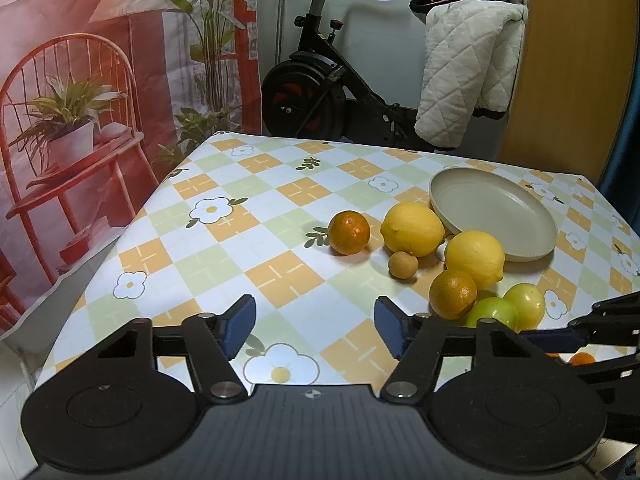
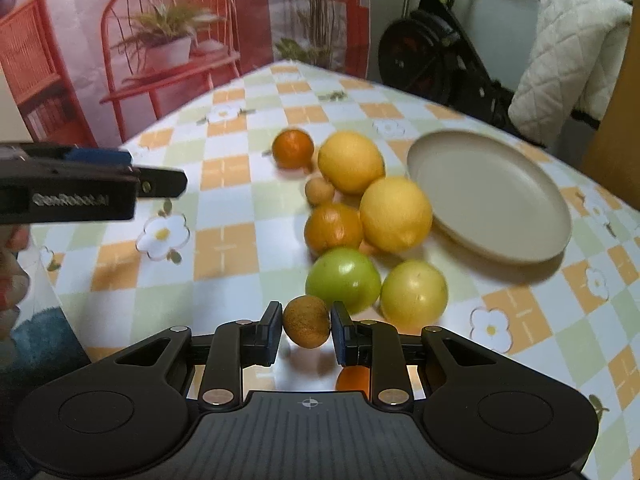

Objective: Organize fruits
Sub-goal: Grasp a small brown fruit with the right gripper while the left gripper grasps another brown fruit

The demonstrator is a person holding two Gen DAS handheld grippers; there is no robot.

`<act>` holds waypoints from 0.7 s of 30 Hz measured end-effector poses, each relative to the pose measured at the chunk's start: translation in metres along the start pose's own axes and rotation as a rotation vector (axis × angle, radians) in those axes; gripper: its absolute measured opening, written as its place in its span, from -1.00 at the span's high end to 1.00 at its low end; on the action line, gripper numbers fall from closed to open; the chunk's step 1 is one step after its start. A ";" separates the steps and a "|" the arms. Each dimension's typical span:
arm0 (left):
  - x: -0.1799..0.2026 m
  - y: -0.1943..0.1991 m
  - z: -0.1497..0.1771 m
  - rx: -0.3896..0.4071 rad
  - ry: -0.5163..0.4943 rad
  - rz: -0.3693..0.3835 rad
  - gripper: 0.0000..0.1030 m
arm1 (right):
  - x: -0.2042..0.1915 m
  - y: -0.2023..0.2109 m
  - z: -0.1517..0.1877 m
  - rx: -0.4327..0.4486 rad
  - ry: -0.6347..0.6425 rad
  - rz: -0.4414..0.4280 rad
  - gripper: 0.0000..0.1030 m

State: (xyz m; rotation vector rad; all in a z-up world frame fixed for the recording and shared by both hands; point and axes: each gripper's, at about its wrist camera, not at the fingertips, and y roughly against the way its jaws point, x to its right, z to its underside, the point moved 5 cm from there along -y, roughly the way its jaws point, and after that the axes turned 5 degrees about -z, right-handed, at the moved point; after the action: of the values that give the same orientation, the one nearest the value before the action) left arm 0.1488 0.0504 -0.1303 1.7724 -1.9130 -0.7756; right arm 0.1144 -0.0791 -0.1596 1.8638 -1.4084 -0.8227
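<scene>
From the left wrist, the left gripper (image 1: 316,326) hangs open and empty over the tablecloth (image 1: 224,264), with the loose fruit and the empty plate (image 1: 494,216) ahead to its right, probably awaiting its turn. From the right wrist, the right gripper (image 2: 306,328) is clamped on a small brown fruit (image 2: 307,321), lifted just short of the green fruit (image 2: 343,280), with the plate beyond, likely its destination.

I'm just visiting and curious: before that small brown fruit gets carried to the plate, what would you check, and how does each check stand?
1. Right gripper shut on the small brown fruit: ok.
2. Fruit off the table: cannot tell.
3. Plate has nothing on it: ok.
4. Green fruits lie in the way, must be passed over: not ok.
5. Left gripper open, holding nothing, off to the side: ok.
</scene>
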 end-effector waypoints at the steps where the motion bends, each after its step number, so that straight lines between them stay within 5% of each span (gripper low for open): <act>1: 0.000 0.000 -0.001 -0.001 0.002 0.004 -0.24 | 0.002 0.004 -0.002 0.014 -0.002 0.005 0.54; 11: 0.026 -0.026 -0.023 0.017 -0.052 0.092 -0.04 | 0.045 0.036 -0.020 0.139 -0.038 0.076 0.54; 21: 0.060 -0.085 -0.027 -0.039 -0.127 0.171 -0.03 | 0.096 0.042 -0.027 0.199 -0.096 0.109 0.54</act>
State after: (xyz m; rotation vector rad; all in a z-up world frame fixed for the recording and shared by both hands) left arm 0.2240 -0.0153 -0.1692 1.5456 -2.0845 -0.8747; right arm 0.1336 -0.1778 -0.1194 1.8945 -1.6895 -0.7494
